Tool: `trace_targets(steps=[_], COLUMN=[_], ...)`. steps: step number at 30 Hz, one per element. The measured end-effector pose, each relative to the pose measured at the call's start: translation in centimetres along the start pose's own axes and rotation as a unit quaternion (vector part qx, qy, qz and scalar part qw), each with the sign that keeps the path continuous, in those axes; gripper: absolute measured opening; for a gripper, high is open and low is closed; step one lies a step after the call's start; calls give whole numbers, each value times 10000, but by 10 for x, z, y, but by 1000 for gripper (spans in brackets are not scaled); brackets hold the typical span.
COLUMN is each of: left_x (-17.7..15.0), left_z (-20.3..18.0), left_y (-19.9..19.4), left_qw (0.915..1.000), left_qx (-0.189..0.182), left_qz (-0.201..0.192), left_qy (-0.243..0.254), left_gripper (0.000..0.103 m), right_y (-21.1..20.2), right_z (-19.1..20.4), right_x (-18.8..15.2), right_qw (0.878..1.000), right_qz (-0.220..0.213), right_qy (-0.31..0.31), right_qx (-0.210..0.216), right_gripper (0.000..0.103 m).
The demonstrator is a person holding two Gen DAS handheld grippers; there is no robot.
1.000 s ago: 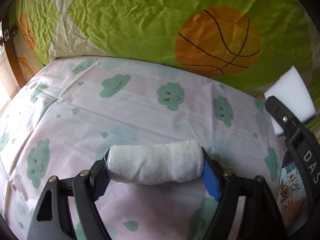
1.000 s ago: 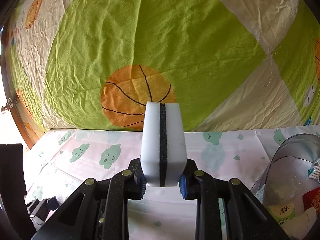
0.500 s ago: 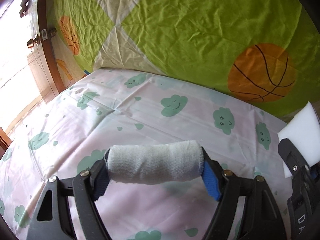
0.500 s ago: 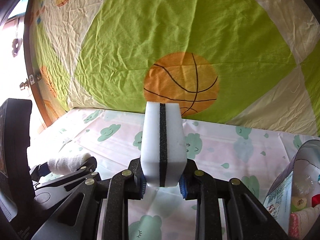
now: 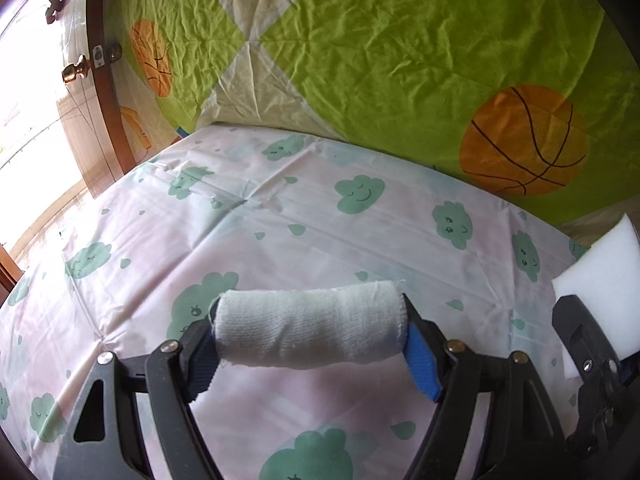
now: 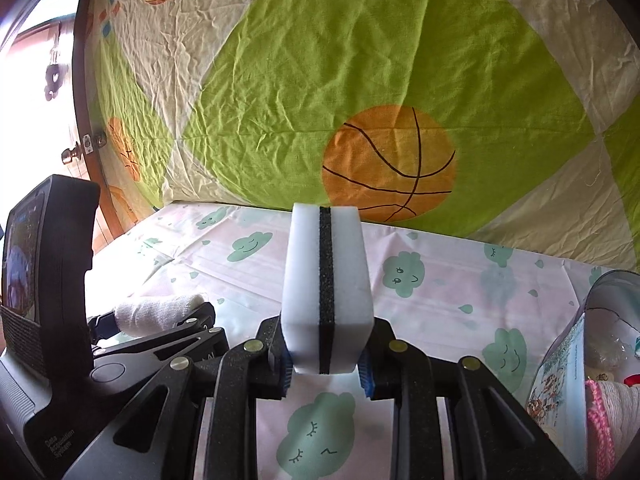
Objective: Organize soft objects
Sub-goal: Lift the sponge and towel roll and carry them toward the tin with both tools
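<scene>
Faintly, "Data Acquisition System" marks the left gripper (image 6: 152, 320) body.

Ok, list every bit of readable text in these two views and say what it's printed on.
"Data Acquisition System" – small pale lettering on the left gripper's black body, seen in the right wrist view.
Print on the illustrated package in the clear container at right: too small to read.
The rolled white towel, the sponge, the cloud-print sheet and the basketball-print cloth carry no words.
</scene>
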State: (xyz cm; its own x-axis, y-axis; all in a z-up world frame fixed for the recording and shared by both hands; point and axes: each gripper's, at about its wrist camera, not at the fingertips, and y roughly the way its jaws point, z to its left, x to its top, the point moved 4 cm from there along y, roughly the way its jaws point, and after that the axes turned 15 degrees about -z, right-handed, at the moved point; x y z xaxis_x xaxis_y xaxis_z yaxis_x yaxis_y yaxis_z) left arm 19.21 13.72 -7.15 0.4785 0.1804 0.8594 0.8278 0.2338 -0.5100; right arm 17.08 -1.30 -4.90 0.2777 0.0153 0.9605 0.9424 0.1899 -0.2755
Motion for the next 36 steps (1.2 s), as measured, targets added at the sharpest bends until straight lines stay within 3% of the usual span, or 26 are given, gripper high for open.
trace_targets(steps=[19,36], left_x=[-4,-9], left_z=[14,13], left_y=[-49,-101], left_qw=[9977,9880], left_qx=[54,-100], left_qz=[-654,-1516], left_qy=[-152,-294], left_gripper=[78,78], right_y=[-56,-103], right_z=[2,-5], right_x=[1,-3], right_qw=[9979,9941], right_qz=[-614,-1037], right_qy=[-44,-46], right_qx=[-182,-326], right_gripper=[28,28])
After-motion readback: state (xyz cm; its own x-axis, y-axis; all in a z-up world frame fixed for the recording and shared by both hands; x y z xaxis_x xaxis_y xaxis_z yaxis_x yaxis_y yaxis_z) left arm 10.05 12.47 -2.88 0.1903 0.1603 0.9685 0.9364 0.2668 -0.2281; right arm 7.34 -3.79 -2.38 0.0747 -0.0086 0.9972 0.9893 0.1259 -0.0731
